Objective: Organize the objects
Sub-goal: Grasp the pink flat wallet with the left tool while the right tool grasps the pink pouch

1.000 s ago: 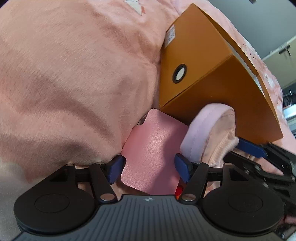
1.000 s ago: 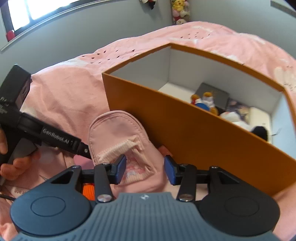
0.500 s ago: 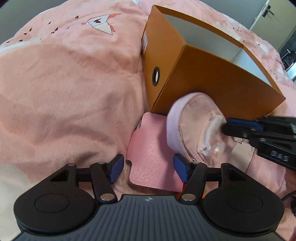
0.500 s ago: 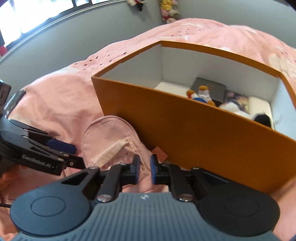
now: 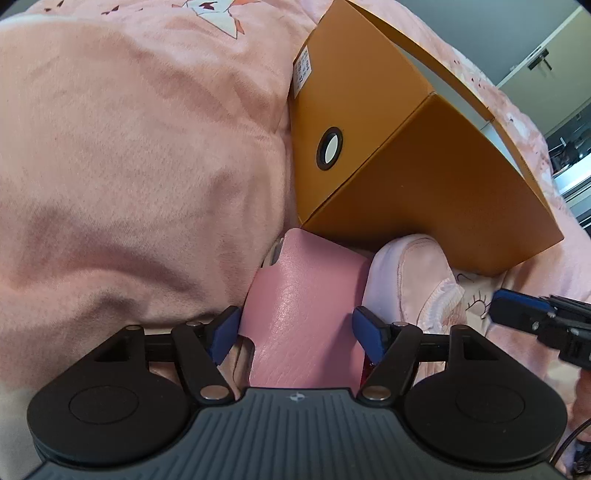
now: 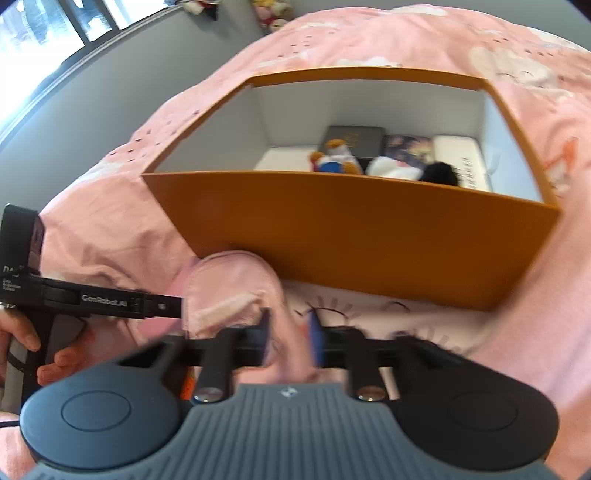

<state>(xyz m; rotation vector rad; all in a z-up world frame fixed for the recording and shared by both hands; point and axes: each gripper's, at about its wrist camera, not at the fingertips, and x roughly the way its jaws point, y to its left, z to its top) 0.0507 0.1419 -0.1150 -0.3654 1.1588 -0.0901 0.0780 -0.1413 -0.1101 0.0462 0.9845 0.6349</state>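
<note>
A pink sleep mask (image 6: 229, 291) lies on the pink bedding against the front wall of an orange box (image 6: 369, 236). My right gripper (image 6: 290, 336) is shut on the mask's fabric. The mask also shows in the left wrist view (image 5: 417, 280). My left gripper (image 5: 297, 332) is open, its jaws on either side of a flat pink leather case (image 5: 299, 306) that lies beside the orange box (image 5: 424, 192). The right gripper's blue tip (image 5: 517, 302) shows at the right of that view.
Inside the box lie a small plush toy (image 6: 334, 158), a dark flat item (image 6: 354, 138), a picture card (image 6: 408, 146) and a white block (image 6: 461, 162). A rumpled pink blanket (image 5: 129, 147) rises on the left. A window (image 6: 55, 33) is at the far wall.
My right gripper, shut on the mask, has dropped lower toward the bedding. My left gripper has moved forward and lower, so the pink case lies deeper between its open jaws.
</note>
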